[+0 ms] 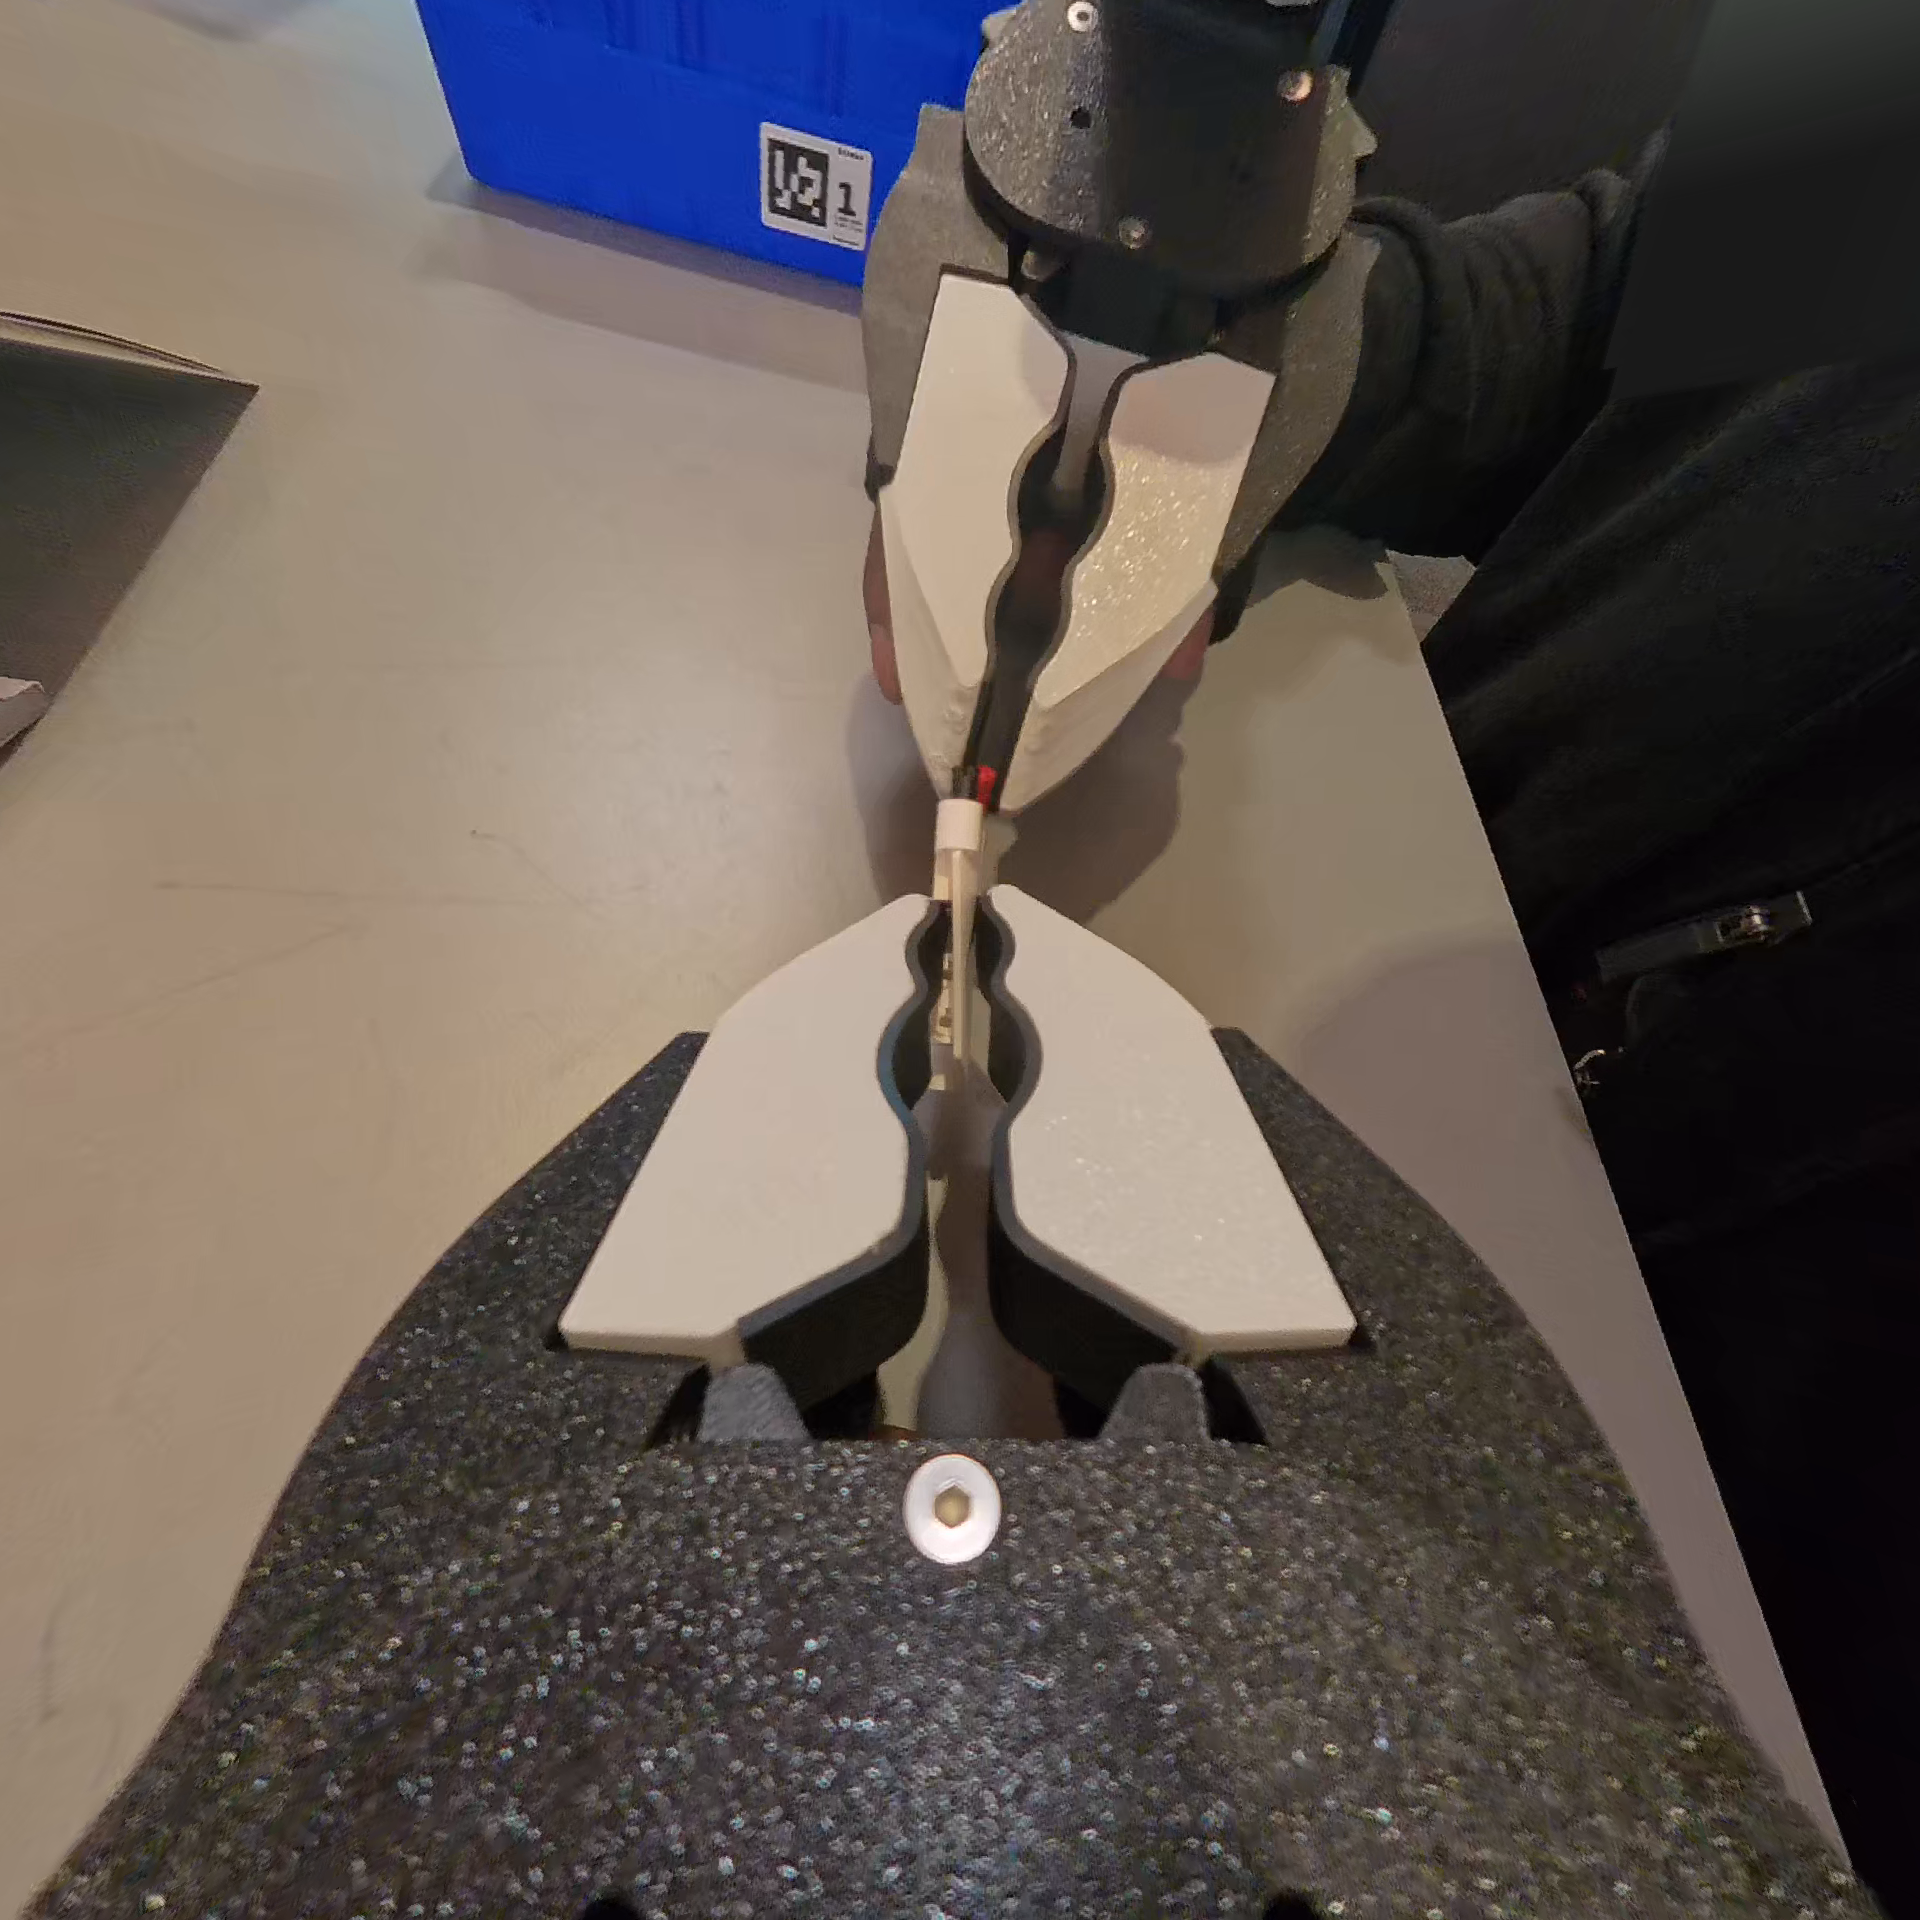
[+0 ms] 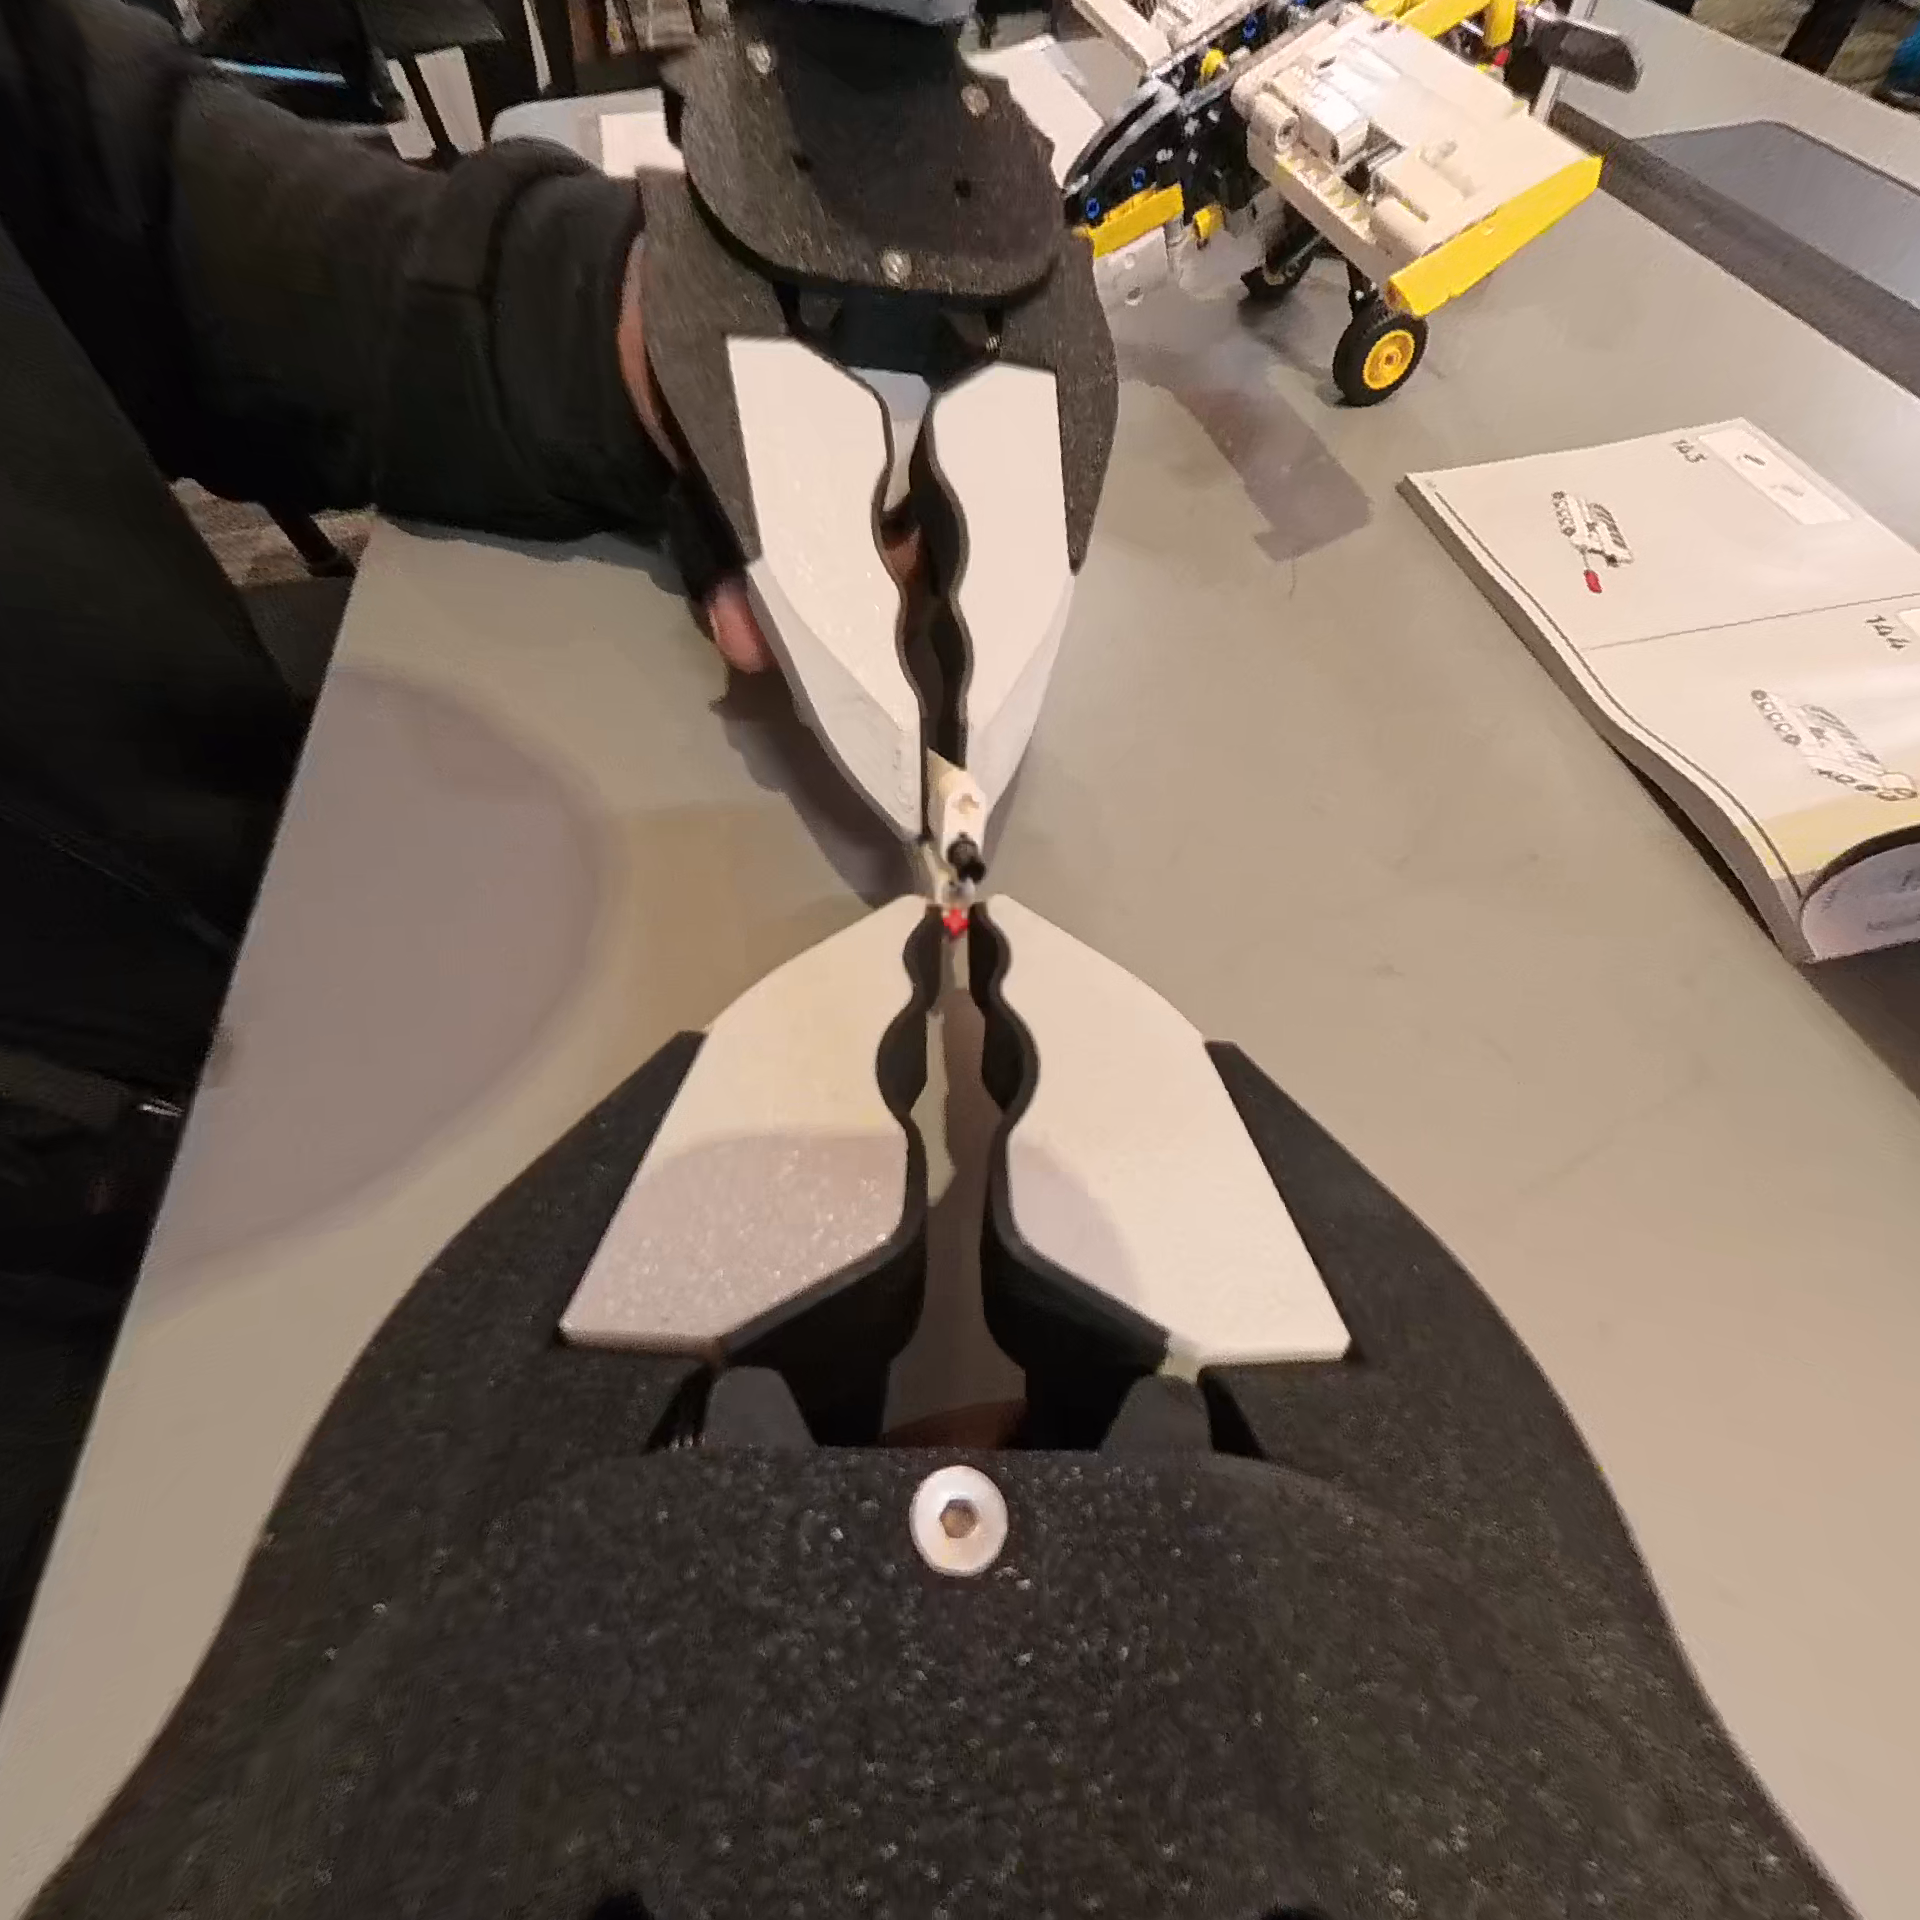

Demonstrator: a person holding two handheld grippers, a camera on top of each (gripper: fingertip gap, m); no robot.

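The left gripper (image 1: 958, 906) and the right gripper (image 2: 951, 914) meet tip to tip just above the grey table (image 1: 416, 727), pointing straight at one another. The left's jaws are nearly closed, its pads pinching a thin white beam piece (image 1: 961, 935). The right's jaws are drawn close on a small red pin (image 2: 952, 921). A black-gloved hand (image 2: 561, 343) grips each gripper from behind, sleeves reaching in from the table's near edge.

Matt grey table (image 2: 1351, 831), paper booklet (image 2: 1683, 623)
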